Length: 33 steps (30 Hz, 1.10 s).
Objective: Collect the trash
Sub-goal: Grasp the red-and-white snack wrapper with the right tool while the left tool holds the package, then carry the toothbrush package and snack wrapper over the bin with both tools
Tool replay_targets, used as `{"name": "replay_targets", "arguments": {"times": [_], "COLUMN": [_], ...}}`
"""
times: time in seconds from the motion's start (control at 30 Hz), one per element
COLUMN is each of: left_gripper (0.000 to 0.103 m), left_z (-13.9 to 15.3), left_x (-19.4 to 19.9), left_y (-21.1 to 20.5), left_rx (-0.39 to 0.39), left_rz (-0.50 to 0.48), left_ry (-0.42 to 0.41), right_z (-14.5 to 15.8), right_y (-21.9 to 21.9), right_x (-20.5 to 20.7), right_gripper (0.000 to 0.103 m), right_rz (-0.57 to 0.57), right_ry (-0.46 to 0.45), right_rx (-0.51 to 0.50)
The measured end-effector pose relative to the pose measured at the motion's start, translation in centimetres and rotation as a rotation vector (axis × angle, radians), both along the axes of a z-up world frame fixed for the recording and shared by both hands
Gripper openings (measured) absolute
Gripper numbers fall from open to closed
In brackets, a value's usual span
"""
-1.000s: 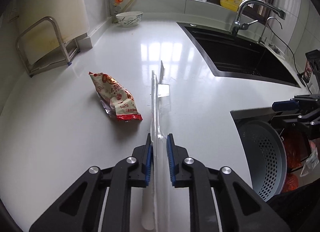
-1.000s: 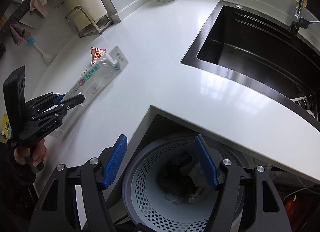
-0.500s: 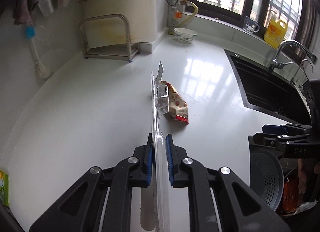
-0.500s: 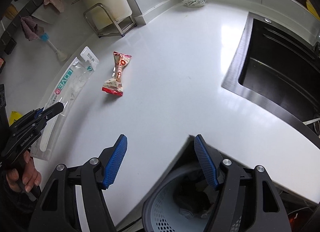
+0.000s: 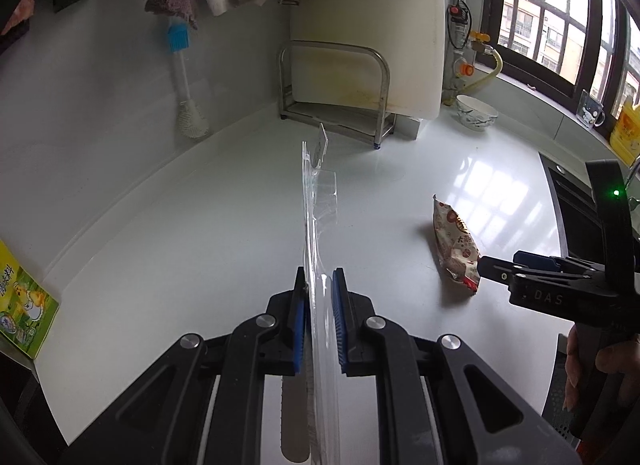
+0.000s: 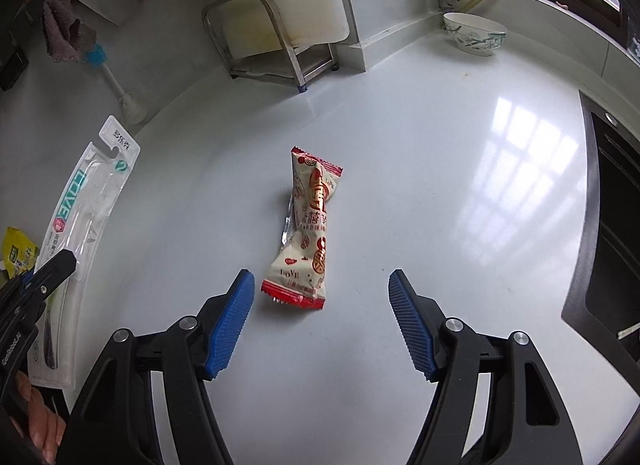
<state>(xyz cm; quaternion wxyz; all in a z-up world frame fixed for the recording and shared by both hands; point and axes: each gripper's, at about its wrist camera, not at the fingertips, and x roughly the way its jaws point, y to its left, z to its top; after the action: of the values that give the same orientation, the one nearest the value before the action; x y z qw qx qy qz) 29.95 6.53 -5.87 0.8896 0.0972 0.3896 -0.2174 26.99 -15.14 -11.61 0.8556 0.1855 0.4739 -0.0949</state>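
In the left wrist view, the left gripper [image 5: 319, 307] is seen at 6 o'clock, and its blue pads are clamped on a clear plastic toothbrush blister pack [image 5: 316, 225]. The pack is held on edge and reaches up toward 12 o'clock, above the white glossy countertop [image 5: 200, 245]. A crumpled cream and red snack wrapper [image 5: 456, 247] lies flat on the countertop at 3 o'clock. The black tip of the right gripper [image 5: 494, 268] is seen just beside the near end of the wrapper; if it touches cannot be told from here. A bent steel rack [image 5: 336, 93] with a white cutting board [image 5: 372, 25] stands at 12 o'clock, and a white patterned bowl [image 5: 477, 112] at 2 o'clock.

In the right wrist view, the right gripper [image 6: 321, 319] is seen at 6 o'clock with its blue pads wide apart and nothing between them. The snack wrapper [image 6: 310, 233] lies at the centre, just ahead of the pads, with its red end toward them. The blister pack [image 6: 86, 217] is seen at 9 o'clock, gripped at its lower part by the left gripper [image 6: 52, 269]. The dark sink [image 6: 612, 225] is cut by the edge at 3 o'clock.
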Motion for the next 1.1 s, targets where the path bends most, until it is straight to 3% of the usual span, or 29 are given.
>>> {"name": "replay_targets", "arguments": {"times": [0.27, 0.37, 0.4, 0.73, 1.1], "left_gripper": [0.013, 0.013, 0.013, 0.013, 0.013], "left_z": [-0.8, -1.2, -1.2, -0.7, 0.5], "left_x": [0.5, 0.5, 0.5, -0.4, -5.3], "left_y": [0.7, 0.8, 0.8, 0.1, -1.5], "left_rx": [-0.015, -0.013, -0.014, -0.029, -0.033], "left_rz": [0.027, 0.035, 0.038, 0.029, 0.07], "left_ry": [0.026, 0.038, 0.04, 0.047, 0.045], "right_z": [-2.1, -2.5, -2.7, -0.4, 3.1], "right_y": [0.3, 1.1, 1.4, 1.8, 1.1], "right_x": [3.5, 4.1, 4.2, 1.4, -6.8], "right_gripper": [0.066, 0.046, 0.033, 0.029, 0.029], "right_rz": [-0.01, 0.022, 0.039, 0.084, 0.09], "right_ry": [0.068, 0.09, 0.096, 0.023, -0.035], "right_rx": [-0.065, -0.106, -0.106, -0.095, -0.085]}}
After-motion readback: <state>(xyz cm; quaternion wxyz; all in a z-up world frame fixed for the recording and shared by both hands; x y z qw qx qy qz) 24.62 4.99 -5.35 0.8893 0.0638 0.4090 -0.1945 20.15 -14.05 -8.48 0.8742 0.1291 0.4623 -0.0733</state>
